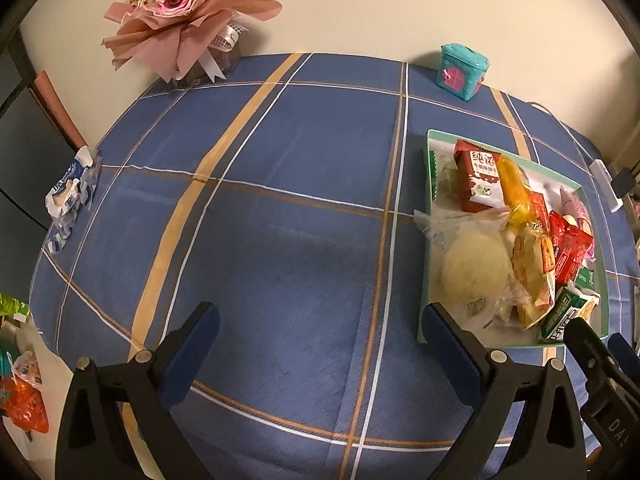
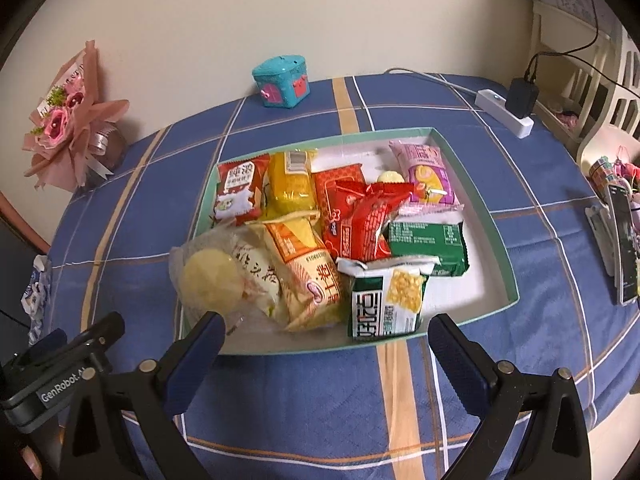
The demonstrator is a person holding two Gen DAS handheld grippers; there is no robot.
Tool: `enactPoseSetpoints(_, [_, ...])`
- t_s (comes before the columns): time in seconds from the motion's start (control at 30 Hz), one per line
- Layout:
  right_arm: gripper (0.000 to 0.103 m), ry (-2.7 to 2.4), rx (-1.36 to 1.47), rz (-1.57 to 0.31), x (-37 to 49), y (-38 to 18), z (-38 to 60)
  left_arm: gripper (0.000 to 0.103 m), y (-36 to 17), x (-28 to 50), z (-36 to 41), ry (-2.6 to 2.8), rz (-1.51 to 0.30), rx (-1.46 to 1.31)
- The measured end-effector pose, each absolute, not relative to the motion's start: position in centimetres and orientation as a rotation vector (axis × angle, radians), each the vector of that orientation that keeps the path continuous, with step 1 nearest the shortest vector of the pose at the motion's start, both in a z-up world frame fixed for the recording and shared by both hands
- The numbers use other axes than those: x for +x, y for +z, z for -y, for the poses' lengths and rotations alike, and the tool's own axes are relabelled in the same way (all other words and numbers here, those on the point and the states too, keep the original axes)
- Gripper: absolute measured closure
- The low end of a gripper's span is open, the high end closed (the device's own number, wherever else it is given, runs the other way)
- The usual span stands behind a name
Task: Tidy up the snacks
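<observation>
Left gripper (image 1: 320,340): jaws spread wide, nothing between them, hovering above bare blue plaid tablecloth (image 1: 280,200). Right fingertip (image 1: 436,320) close to the near left corner of the green-rimmed tray (image 1: 427,148) in this view; whether touching, cannot tell.

Right gripper (image 2: 324,334): likewise wide open, holding nothing, poised at the near edge of the same tray (image 2: 492,216). Left fingertip (image 2: 208,330) in front of the clear bag with a pale round bun (image 2: 212,280), which hangs over the tray's near left corner; contact cannot be judged.

Inside the tray, piled mostly toward the left and middle: green-and-white corn-picture packet (image 2: 386,300) upright against the near wall; flat green packet (image 2: 428,246) behind it; crumpled red wrappers (image 2: 364,224) in the centre; orange-and-cream packet (image 2: 308,272) tilted beside the bun bag; yellow packet (image 2: 290,184) and red-and-white packet (image 2: 238,188) at the far left; pink-and-yellow packet (image 2: 424,172) at the far right. White tray floor bare at the right.

Farther out on the cloth: teal toy box with pink doors (image 2: 282,84) by the wall, pink paper bouquet (image 2: 68,120) at the far left corner, white power strip with a black plug (image 2: 508,110) at the far right, blue-and-white wrapper (image 1: 72,192) at the left edge.
</observation>
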State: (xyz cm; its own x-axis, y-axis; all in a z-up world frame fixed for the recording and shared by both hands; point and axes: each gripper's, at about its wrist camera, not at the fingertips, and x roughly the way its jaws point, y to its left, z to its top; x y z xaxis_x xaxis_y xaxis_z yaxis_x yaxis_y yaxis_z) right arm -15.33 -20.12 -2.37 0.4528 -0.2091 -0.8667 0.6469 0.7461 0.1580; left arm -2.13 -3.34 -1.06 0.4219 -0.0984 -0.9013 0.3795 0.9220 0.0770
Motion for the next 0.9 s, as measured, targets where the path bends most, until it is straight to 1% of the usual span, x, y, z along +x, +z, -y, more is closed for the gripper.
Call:
enactPoseSetpoints(0.53, [0.000, -0.571, 0.504, -0.916, -16.8, -0.9, 19.0, 0.002, -0.5, -3.6, 2.6, -0.302, -1.053, 0.322])
enactPoseSetpoints(0.9, [0.000, -0.565, 0.513, -0.920, -16.7, -0.9, 19.2, 0.002, -0.2, -3.7, 2.9, -0.305, -1.036, 0.342])
